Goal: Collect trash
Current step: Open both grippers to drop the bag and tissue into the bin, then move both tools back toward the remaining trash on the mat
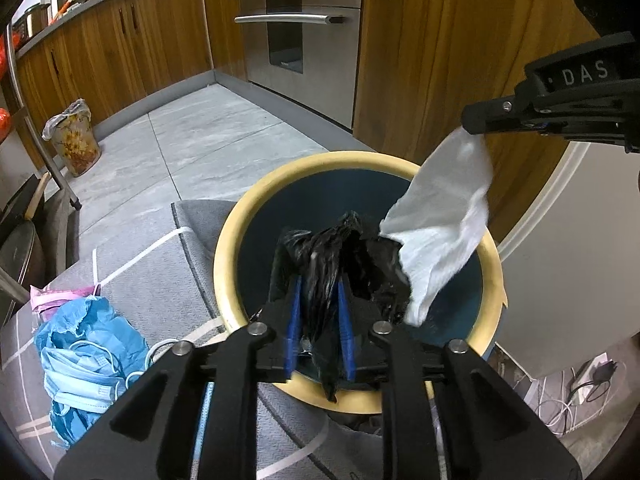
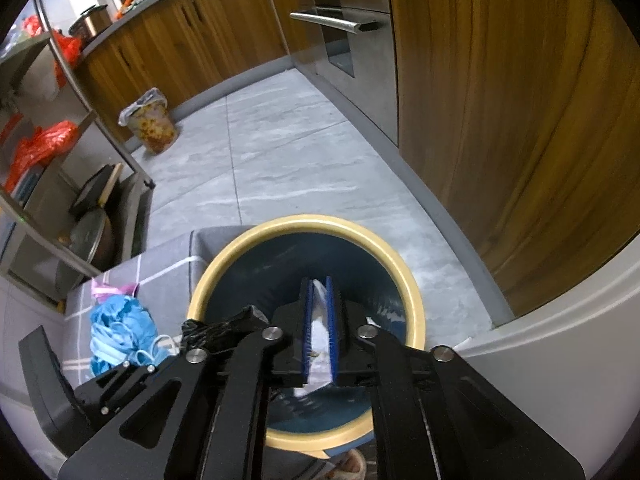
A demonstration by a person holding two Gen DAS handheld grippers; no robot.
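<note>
A round bin with a cream rim (image 1: 224,264) and dark blue inside stands on the floor below both grippers. My left gripper (image 1: 320,284) hangs over the bin's opening, shut on a crumpled black plastic bag (image 1: 352,248) that bulges out past its blue pads. My right gripper (image 1: 470,120) is higher, at the bin's right side, shut on a white tissue (image 1: 444,216) that droops down over the rim. In the right wrist view the tissue (image 2: 319,320) sits pinched between the right gripper's (image 2: 319,284) pads above the bin (image 2: 304,222). The black bag (image 2: 216,330) shows at the left.
A pile of blue face masks (image 1: 88,344) and a pink one (image 1: 60,294) lie on a grey mat (image 1: 160,264) left of the bin. A floral lined bin (image 1: 74,140) stands by wooden cabinets. An oven (image 1: 304,40) is ahead; cables (image 1: 580,384) lie at the right.
</note>
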